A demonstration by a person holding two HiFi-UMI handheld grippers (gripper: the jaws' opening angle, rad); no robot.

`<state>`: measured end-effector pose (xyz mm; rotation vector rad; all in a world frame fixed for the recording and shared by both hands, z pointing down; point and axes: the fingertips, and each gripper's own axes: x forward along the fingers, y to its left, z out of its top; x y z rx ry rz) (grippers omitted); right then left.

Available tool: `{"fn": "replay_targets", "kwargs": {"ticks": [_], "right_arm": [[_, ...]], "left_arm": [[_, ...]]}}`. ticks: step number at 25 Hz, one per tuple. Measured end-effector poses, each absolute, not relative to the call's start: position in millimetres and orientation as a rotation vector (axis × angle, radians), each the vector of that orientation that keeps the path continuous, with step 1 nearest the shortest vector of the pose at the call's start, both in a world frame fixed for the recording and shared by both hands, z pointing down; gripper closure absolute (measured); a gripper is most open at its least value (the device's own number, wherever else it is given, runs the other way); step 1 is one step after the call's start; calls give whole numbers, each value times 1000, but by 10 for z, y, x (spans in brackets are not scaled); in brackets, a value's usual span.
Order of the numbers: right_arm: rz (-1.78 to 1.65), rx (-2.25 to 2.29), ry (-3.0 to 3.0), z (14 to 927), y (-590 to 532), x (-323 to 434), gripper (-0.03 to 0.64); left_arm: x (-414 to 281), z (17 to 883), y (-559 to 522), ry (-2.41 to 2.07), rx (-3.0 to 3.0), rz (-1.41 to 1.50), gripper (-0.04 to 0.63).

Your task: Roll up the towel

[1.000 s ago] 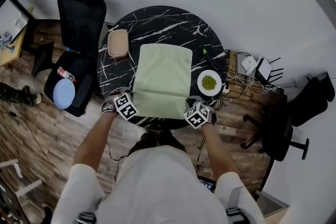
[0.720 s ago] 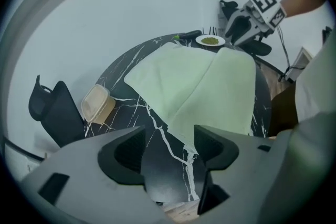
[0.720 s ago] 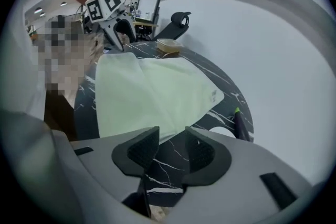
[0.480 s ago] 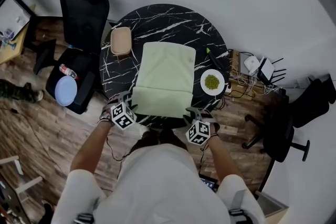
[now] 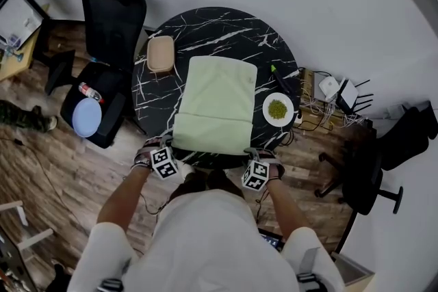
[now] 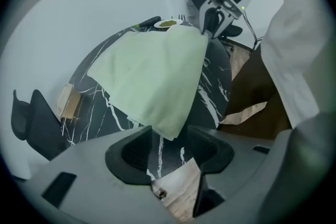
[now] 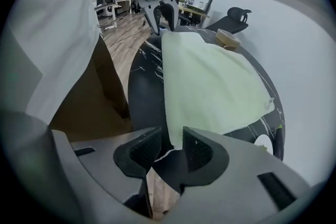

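Two near corners of the soft green rectangular towel (image 5: 217, 102) are lying by the edge of the round, veined black table (image 5: 205, 24). Left gripper (image 6: 170, 136) and right gripper (image 7: 172, 144) are straddling them, jaws just narrowing, still unclenched.

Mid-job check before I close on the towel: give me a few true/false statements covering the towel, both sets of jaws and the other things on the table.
1. The towel lies spread out flat, not yet rolled. True.
2. Both grippers are clamped shut on the towel. False: the jaws of the left gripper and the right gripper stand apart. They have just been closing a little, with a near towel corner between each pair, not pinched.
3. The white plate rests on the towel. False: it sits on the bare table, beside the towel's right edge.
4. A tan container stands on the table left of the towel. True.
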<state>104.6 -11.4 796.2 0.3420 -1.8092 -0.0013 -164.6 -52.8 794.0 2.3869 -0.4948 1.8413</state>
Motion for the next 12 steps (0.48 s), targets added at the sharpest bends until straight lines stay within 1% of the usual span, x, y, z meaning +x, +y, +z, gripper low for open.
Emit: {"fn": "replay_targets", "kwargs": {"ticks": [2, 6, 7, 8, 12], "right_arm": [[19, 347, -1798, 8015, -118, 1052, 509], [36, 369, -1792, 8043, -135, 1056, 535], [43, 383, -1795, 8035, -139, 1066, 598], [57, 400, -1798, 8022, -138, 1078, 604], [113, 470, -1823, 7877, -105, 1085, 609]], "left_arm": [[-1698, 7960, -600, -529, 2369, 1867, 454], [-1690, 7964, -661, -566, 2361, 1875, 518], [-1679, 7957, -672, -574, 2365, 1878, 548], [-1667, 7946, -683, -582, 2368, 1877, 566], [-1670, 7886, -642, -586, 2375, 1863, 577]]}}
